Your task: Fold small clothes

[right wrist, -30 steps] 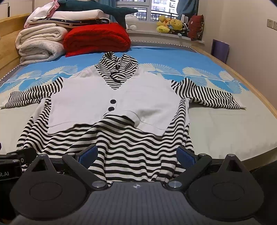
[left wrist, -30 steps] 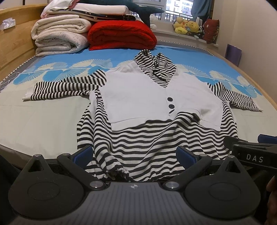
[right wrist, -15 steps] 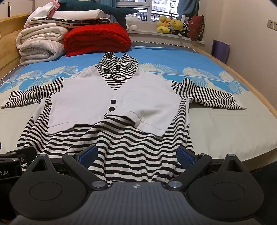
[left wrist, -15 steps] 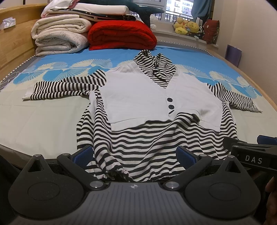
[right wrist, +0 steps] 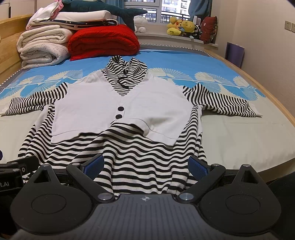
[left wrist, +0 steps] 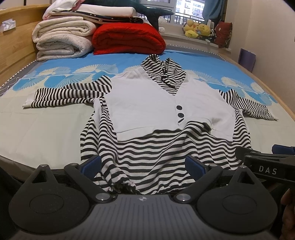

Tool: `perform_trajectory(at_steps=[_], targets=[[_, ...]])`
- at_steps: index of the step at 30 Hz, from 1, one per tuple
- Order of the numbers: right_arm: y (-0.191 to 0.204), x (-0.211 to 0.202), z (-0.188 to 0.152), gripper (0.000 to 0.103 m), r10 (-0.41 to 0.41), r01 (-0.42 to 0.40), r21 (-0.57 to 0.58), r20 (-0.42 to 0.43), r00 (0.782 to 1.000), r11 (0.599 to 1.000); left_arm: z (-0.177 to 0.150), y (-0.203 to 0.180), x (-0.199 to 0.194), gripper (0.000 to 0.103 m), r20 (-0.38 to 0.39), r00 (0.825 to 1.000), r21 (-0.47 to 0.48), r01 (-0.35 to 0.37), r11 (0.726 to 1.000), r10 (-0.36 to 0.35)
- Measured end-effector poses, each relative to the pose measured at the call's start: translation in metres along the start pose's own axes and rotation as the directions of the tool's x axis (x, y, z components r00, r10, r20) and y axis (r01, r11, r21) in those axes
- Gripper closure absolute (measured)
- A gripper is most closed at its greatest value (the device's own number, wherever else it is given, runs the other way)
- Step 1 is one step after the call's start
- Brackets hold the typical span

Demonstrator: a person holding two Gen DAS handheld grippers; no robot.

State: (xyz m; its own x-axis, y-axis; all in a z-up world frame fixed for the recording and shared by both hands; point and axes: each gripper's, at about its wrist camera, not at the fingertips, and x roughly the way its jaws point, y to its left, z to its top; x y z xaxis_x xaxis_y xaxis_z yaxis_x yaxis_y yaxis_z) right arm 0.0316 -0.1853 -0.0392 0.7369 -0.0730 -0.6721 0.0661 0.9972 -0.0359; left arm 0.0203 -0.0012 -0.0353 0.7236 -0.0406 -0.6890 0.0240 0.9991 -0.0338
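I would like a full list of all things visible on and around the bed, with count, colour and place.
striped top: 1, black-and-white with white vest panel, spread flat mid-bed, hem nearest
red blanket: 1, red, folded, at the far end of the bed
white blankets: several, cream, stacked far left
plush shark: 1, dark teal, atop the stack
plush toys: several, mostly yellow, windowsill
bed sheet: 1, blue with fan pattern
left gripper: 1, black, blue pads, open at hem
right gripper: 1, same, open at hem

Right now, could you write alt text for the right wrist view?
A striped top with a white vest front lies flat on the bed, sleeves spread. The open right gripper sits at its hem; folded blankets behind.
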Motion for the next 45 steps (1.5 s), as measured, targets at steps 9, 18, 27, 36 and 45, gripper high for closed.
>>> perform_trajectory(at_steps=[9, 18, 27, 36, 45], targets=[[0.0, 0.0, 0.0, 0.006, -0.002, 0.002, 0.004, -0.002, 1.0, 1.0, 0.025, 0.012, -0.007, 0.01, 0.02, 1.0, -0.011, 0.002, 1.0, -0.002], [-0.001, 0.005, 0.001, 0.006, 0.0, 0.0, 0.01, -0.014, 1.0, 1.0, 0.152, 0.046, 0.021, 0.046, 0.202, 0.976, -0.013, -0.085, 0.996, 0.086], [-0.006, 0.013, 0.007, 0.01, -0.01, 0.01, 0.019, -0.016, 1.0, 1.0, 0.222, 0.099, 0.126, 0.056, 0.2, 0.973, -0.014, -0.113, 0.994, 0.113], [-0.004, 0.029, 0.105, 0.013, 0.084, -0.084, 0.001, 0.098, 0.992, 0.996, 0.218, 0.229, 0.2, 0.069, -0.002, 0.984, -0.326, -0.171, 0.93, 0.18], [0.046, 0.103, 0.232, 0.057, 0.284, -0.291, -0.011, 0.252, 0.925, 0.957, 0.191, 0.358, 0.228, 0.069, -0.139, 0.963, -0.639, -0.265, 0.722, 0.231]])
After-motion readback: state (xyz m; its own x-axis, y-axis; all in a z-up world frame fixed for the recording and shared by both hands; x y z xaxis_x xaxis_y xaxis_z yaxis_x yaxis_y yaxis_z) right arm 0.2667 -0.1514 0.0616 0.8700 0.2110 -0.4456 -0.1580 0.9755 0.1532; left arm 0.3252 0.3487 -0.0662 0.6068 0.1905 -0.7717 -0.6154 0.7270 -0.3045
